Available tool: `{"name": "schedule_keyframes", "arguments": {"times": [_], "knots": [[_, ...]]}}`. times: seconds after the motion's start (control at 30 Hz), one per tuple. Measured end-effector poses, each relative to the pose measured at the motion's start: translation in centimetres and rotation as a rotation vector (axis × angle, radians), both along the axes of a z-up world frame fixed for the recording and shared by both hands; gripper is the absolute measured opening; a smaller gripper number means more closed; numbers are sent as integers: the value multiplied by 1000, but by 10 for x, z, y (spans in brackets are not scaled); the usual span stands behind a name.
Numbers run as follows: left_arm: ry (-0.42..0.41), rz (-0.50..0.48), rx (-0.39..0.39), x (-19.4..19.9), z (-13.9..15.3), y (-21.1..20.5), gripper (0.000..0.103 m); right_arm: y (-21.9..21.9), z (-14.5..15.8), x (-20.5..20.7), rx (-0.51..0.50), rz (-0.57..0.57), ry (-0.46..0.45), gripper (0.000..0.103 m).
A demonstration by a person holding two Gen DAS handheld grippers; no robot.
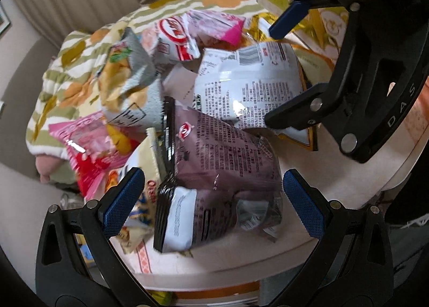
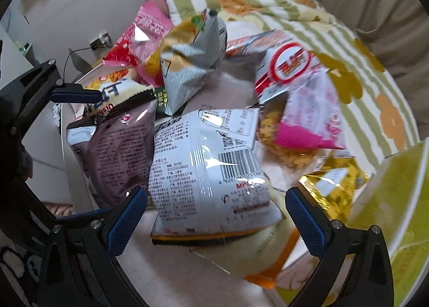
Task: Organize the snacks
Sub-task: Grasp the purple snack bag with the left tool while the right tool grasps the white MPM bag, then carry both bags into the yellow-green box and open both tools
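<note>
Straddling the purple bag (image 1: 222,151) with left gripper (image 1: 214,199) spread wide (right gripper (image 2: 217,213) likewise) — best pinched mid-body, not the crinkly seam.

The table's near edge (image 1: 241,258) is bare below the purple bag (image 1: 222,162), the widest free strip for a reach from this side. Bare top also shows at the right edge (image 1: 335,173), between the purple bag and the right gripper (image 1: 270,76), whose spread fingers stand over the white bag (image 1: 252,84). Toward the far edge the pile closes up: a grey chip bag (image 1: 128,76) stands tall, with a red-and-white packet (image 1: 174,39) and pink packets (image 1: 80,140) crowding round it. A yellow-green box (image 2: 388,213) walls the right corner, a gold packet (image 2: 335,183) lying just beside it. The left gripper (image 1: 211,202) straddles the purple bag, jaws wide.
</note>
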State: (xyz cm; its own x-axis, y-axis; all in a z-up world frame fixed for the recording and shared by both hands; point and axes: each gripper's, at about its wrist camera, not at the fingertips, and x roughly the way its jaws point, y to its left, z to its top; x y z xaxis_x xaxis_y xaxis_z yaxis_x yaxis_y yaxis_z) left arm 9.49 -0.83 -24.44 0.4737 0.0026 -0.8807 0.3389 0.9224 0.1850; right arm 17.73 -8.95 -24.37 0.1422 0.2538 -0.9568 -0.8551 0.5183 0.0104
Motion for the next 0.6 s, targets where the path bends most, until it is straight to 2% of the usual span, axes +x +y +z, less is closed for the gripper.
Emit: {"name": "schedule_keyframes", "arguments": {"times": [0.27, 0.4, 0.6], "knots": [[33, -79, -10, 8, -13, -5, 101, 5, -17, 9, -1, 24, 80, 102], [49, -123, -19, 6, -13, -10, 92, 9, -23, 11, -7, 25, 98, 102], [88, -115, -79, 10, -10, -2, 78, 16, -29, 23, 8, -8, 125, 102]]}}
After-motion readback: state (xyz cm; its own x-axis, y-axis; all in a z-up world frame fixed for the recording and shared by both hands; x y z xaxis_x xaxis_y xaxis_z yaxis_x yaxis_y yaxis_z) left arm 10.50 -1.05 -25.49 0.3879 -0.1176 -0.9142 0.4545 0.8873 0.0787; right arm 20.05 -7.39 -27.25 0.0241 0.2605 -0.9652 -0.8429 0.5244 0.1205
